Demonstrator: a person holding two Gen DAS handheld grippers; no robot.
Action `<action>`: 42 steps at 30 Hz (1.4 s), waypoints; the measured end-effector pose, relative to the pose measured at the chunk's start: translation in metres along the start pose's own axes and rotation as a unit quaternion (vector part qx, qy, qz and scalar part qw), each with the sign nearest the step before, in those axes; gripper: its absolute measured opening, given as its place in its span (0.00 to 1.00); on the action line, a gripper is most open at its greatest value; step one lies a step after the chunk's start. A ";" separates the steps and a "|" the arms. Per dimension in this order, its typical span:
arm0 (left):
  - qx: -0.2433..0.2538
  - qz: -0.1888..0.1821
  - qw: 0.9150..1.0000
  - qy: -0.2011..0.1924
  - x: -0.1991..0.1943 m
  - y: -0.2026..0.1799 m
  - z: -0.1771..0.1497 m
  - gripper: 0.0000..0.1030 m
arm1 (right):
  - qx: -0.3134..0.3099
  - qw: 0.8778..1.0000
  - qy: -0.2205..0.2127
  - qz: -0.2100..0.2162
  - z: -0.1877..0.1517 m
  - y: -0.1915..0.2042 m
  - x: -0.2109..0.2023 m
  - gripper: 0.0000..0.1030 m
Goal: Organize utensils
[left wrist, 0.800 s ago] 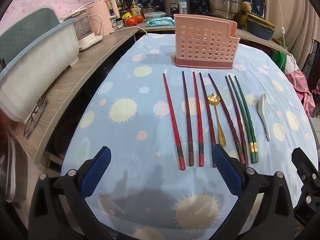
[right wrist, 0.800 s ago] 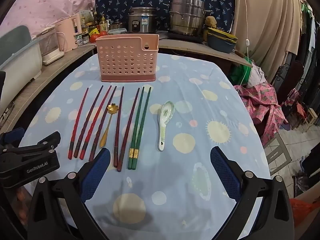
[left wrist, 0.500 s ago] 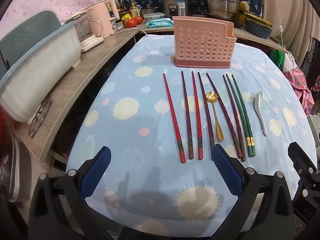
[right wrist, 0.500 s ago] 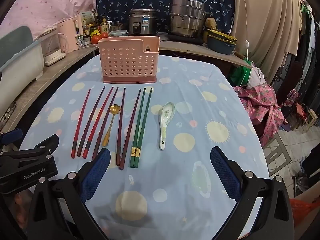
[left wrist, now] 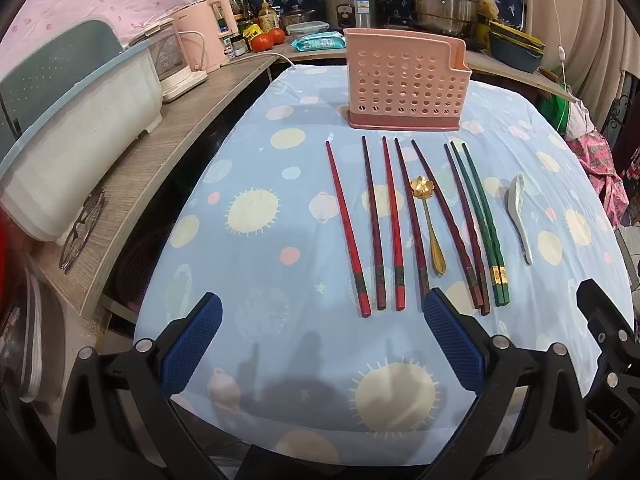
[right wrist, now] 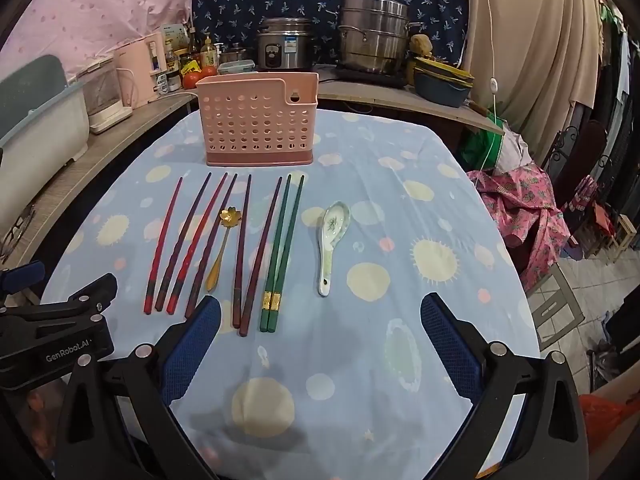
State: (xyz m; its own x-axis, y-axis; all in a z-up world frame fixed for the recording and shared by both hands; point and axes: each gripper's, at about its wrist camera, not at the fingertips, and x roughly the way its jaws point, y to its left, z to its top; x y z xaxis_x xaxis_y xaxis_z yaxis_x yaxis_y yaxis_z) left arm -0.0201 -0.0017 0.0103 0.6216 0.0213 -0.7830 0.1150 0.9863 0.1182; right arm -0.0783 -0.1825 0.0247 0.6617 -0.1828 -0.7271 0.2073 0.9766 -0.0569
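Blue spotted tabletop (left wrist: 280, 280) holds thin stiff lacquered chopsticks (left wrist: 390, 224) before the pink perforated plastic holder (left wrist: 404, 84); both my tools, left (left wrist: 320, 340) and right (right wrist: 320, 340), gape empty; I'd pinch the slippery sticks mid-shaft

Even indoor light, soft shadows on the tablecloth (left wrist: 280, 280) near the bottom, strong fisheye bending, dark vignetted corners, sharp focus

Basket (left wrist: 406, 84) set at top middle of table (left wrist: 280, 280). Chopsticks (left wrist: 374, 224) laid in row below basket. Small spoon (left wrist: 430, 224) laid among chopsticks. Big spoon (left wrist: 520, 216) laid right of row.
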 end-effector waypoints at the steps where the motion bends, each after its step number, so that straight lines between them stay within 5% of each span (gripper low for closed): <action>1: 0.000 0.000 1.000 0.000 0.000 0.000 0.000 0.93 | 0.000 1.000 0.000 0.000 0.000 0.000 0.000 0.94; 42: 0.002 -0.004 1.000 0.005 0.000 -0.007 -0.002 0.93 | 0.002 1.000 -0.001 0.003 0.000 0.001 -0.003 0.94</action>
State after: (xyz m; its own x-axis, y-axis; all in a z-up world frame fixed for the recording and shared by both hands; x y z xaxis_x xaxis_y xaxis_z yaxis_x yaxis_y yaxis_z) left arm -0.0220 -0.0079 0.0086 0.6127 0.0148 -0.7902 0.1239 0.9857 0.1145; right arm -0.0800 -0.1813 0.0265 0.6642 -0.1775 -0.7262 0.2063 0.9772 -0.0502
